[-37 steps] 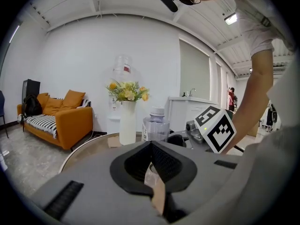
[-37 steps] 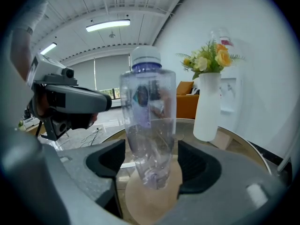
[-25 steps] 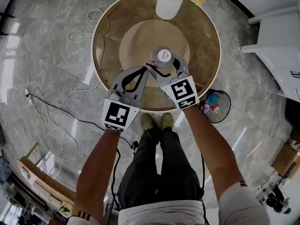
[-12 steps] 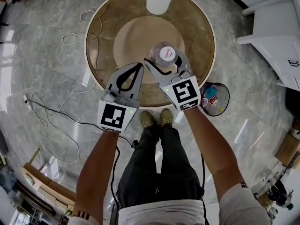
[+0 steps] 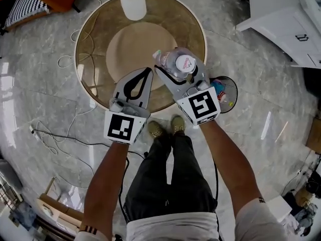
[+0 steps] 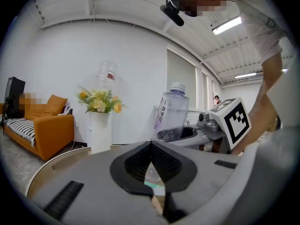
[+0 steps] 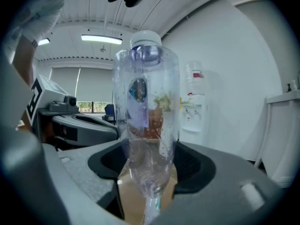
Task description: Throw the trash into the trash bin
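The right gripper [image 5: 176, 73] clamps wide on a light, thin, slippery plastic bottle [image 5: 180, 63] near its base, and I judge this a good hold. The trash bin [image 5: 234, 87] stands at four o'clock from it. The left gripper [image 5: 149, 73] is closed and empty.

Left arm [image 5: 106, 179] and right arm [image 5: 226, 159] reach forward side by side. The left gripper [image 5: 147, 73] has its jaws pinched together, empty, and the right gripper [image 5: 176, 70] is clamped on an upright bottle [image 7: 146, 102].
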Tool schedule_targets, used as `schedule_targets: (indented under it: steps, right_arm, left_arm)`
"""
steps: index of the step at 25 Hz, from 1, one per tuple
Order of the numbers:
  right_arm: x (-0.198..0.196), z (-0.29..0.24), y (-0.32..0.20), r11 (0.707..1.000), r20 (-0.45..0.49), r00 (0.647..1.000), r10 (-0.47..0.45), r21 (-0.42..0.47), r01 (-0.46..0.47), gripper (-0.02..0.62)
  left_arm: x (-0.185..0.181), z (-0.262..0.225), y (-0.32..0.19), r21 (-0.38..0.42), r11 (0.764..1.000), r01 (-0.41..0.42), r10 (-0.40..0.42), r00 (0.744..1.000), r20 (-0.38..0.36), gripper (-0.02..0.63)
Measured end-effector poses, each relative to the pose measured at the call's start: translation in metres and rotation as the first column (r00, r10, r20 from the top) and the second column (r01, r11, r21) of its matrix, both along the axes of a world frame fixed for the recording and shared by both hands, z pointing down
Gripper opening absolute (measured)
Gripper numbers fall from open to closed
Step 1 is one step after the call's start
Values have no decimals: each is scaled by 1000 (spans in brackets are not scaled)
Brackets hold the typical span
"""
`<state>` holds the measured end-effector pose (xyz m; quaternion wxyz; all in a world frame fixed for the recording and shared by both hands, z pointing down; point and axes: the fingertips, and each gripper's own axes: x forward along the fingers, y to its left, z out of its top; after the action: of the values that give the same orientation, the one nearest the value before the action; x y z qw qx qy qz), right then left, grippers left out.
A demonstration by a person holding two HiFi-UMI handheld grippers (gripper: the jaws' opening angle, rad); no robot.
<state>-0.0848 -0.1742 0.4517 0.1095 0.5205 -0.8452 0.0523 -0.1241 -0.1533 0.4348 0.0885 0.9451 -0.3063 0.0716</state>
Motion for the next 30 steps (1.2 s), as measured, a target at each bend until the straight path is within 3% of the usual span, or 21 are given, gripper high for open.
schedule_targets:
  steps: [8, 17, 25, 30]
  right_arm:
    - [89, -11, 50, 990, 2, 990, 138, 10, -138, 299]
    - [204, 5, 115, 954, -13, 954, 298, -20, -298, 299]
    - [272, 46, 166, 923, -44, 930, 365, -109, -368, 299]
    - [303, 80, 190, 893, -62, 909, 412, -171, -416, 299]
  left_arm:
    - [79, -7, 40, -1, 993, -116, 116, 993, -10, 0]
    - [175, 1, 86, -18, 972, -236, 236, 972, -24, 0]
    - [242, 7, 113, -36, 953, -301, 300, 954, -31, 0]
    - [266, 16, 122, -53, 938, -343, 342, 939, -28, 0]
